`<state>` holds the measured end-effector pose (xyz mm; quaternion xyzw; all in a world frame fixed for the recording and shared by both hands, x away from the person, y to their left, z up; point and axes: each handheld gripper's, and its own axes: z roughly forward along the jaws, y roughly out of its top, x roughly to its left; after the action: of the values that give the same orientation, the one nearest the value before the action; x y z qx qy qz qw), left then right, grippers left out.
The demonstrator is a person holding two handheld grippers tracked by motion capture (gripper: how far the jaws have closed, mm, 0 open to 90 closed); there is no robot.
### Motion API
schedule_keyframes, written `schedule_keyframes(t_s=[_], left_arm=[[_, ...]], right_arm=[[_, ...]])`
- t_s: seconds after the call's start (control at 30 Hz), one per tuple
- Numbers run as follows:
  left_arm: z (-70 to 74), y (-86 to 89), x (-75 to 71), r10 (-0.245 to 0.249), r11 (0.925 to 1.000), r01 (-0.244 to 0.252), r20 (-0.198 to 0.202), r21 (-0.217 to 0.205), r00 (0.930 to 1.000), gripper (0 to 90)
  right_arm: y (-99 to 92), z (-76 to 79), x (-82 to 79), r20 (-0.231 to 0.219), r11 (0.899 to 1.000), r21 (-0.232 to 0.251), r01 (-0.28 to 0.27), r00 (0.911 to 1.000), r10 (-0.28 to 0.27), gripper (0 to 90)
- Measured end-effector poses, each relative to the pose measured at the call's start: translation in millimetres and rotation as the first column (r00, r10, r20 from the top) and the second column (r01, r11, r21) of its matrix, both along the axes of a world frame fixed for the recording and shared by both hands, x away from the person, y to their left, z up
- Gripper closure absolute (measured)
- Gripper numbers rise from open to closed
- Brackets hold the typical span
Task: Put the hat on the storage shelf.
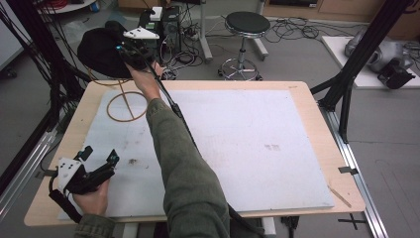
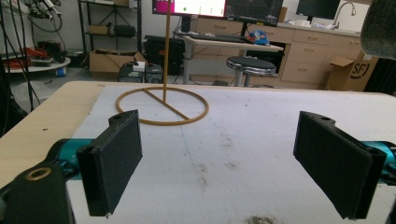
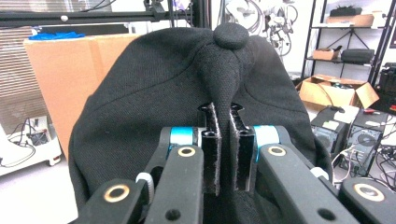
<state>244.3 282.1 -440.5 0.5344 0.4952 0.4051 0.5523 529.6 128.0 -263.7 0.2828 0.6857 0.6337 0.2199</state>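
Black cap point(image 3: 154, 93) pinched in a fold between the right gripper's point(image 3: 223, 116) fingers, crown button just beyond their tips — left gripper's point(image 2: 219, 158) fingers stood wide, gold ring stand point(image 2: 162, 105) ahead.

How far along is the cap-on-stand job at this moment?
Done: the right gripper is shut on a fold of the black cap and holds it in the air near the top of the stand. In hand: bringing the cap over the stand's pole. Left: probably seating the cap on the pole and letting go. The left gripper is open, low over the table.
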Motion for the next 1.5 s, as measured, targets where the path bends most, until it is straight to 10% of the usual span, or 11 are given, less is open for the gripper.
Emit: schedule_keyframes(t_s=[0.57,0.73,1.5], left_arm=[[0.2,-2.7,1.3,-0.005,1.0000,0.005,0.004,-0.002,1.0000,15.6],[-0.5,-3.2,4.0,-0.008,1.0000,0.008,-0.003,-0.004,1.0000,15.6],[2.4,-7.1,2.0,-0.007,0.9999,0.007,0.014,0.011,0.9999,15.6]], right_arm=[[2.9,-6.3,-5.7,-0.009,0.998,-0.048,-0.038,0.9993,0.037,82.2],[-3.0,-2.7,-6.2,-0.015,1.000,-0.023,-0.012,0.9998,0.011,60.9],[-78.2,-0.4,-5.5,-0.034,0.997,0.003,0.073,0.9968,-0.073,32.2]])
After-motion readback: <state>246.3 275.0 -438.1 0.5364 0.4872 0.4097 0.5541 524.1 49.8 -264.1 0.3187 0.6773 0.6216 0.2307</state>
